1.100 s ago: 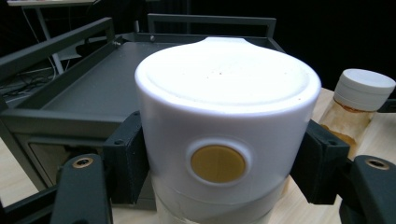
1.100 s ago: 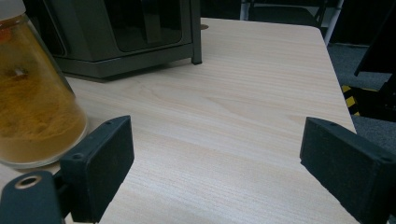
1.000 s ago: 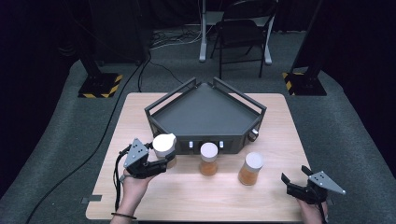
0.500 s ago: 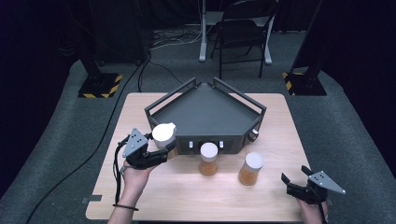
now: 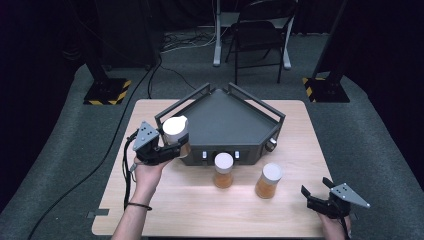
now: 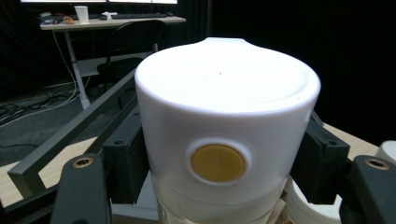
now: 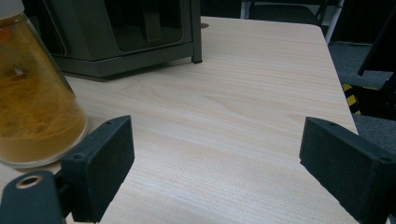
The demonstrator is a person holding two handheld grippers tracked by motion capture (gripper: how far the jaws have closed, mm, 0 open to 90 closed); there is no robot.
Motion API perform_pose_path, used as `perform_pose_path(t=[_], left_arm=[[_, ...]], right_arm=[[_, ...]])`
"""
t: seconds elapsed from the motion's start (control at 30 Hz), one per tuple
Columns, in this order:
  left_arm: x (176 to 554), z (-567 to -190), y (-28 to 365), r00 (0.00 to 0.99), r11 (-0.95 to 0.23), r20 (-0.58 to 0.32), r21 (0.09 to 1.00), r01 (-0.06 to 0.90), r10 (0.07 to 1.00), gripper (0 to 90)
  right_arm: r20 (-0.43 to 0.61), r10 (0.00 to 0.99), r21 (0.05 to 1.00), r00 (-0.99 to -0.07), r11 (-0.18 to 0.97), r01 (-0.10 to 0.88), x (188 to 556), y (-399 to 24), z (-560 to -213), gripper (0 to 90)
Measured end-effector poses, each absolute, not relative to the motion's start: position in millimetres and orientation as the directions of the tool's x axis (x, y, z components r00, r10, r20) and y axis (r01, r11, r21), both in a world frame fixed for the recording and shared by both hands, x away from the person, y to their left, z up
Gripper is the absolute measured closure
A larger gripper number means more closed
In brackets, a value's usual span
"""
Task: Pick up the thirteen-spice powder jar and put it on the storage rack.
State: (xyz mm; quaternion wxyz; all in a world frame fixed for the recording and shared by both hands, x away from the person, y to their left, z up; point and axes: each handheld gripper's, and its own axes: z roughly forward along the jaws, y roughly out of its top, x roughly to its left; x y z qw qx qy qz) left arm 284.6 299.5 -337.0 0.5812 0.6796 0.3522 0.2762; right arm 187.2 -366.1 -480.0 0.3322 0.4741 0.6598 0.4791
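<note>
My left gripper (image 5: 172, 146) is shut on a white-capped jar (image 5: 175, 131), lifted off the table beside the left corner of a dark five-sided tray (image 5: 226, 119). In the left gripper view the jar's white cap (image 6: 224, 126) sits squeezed between both black pads (image 6: 126, 163), a round orange dot on its front. Two more white-capped jars of orange powder stand on the table in front of the tray, one in the middle (image 5: 223, 170) and one to its right (image 5: 268, 180). My right gripper (image 5: 320, 192) rests open near the table's front right corner, with nothing between its pads (image 7: 100, 163).
The wooden table (image 5: 300, 150) stands on grey carpet. A folding chair (image 5: 260, 30) and dark stands with striped bases (image 5: 107, 92) lie beyond it. In the right gripper view, a jar of orange powder (image 7: 32, 107) is close at the left and the tray's wall (image 7: 126, 32) behind it.
My left gripper has carried the jar up off the table and away from the person, toward the tray's left corner. The right gripper has stayed put.
</note>
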Motion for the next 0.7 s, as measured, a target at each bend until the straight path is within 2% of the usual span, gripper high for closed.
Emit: perform_pose_path(t=[0.7], left_arm=[[324.4,-339.7,271.1,0.508,-0.065,-0.036,0.982,0.179,0.860,30.9]], right_arm=[[0.016,0.943,0.947,-0.333,0.093,0.309,187.6,-366.5,-479.7,9.1]])
